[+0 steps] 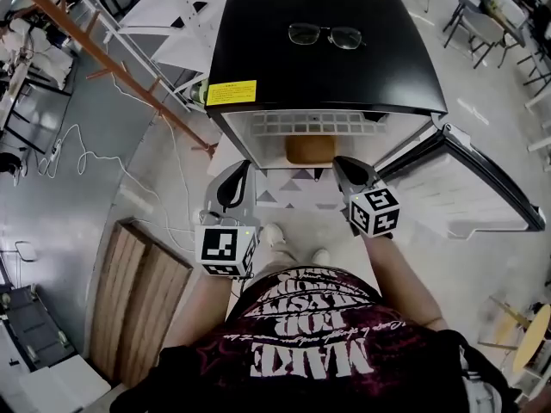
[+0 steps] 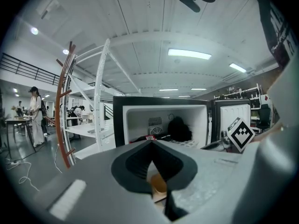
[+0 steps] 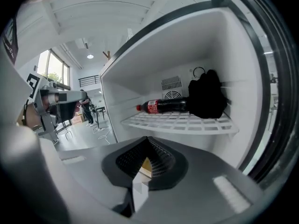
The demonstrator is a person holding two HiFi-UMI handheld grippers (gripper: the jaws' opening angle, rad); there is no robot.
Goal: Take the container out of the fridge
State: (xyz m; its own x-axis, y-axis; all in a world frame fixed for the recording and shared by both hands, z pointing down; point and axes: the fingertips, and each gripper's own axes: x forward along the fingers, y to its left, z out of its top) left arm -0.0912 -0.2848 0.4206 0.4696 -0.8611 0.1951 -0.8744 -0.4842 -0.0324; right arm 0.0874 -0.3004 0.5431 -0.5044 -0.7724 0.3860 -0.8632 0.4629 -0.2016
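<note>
A black mini fridge (image 1: 327,67) stands open in front of me. An orange-brown container (image 1: 310,149) sits on the floor of its compartment, under a white wire shelf (image 1: 318,124). My left gripper (image 1: 243,169) is just outside the opening, left of the container, with its jaws together and nothing held. My right gripper (image 1: 341,162) is at the opening's right side, also shut and empty. In the left gripper view a sliver of the container (image 2: 158,183) shows below the closed left gripper (image 2: 152,143). In the right gripper view the right gripper (image 3: 147,139) points under the shelf (image 3: 180,122).
A cola bottle (image 3: 163,106) and a black bundle (image 3: 208,94) lie on the wire shelf. The fridge door (image 1: 473,188) hangs open to the right. Glasses (image 1: 325,34) rest on the fridge top. A wooden pallet (image 1: 142,295) lies at the left, near a white rack (image 2: 100,106).
</note>
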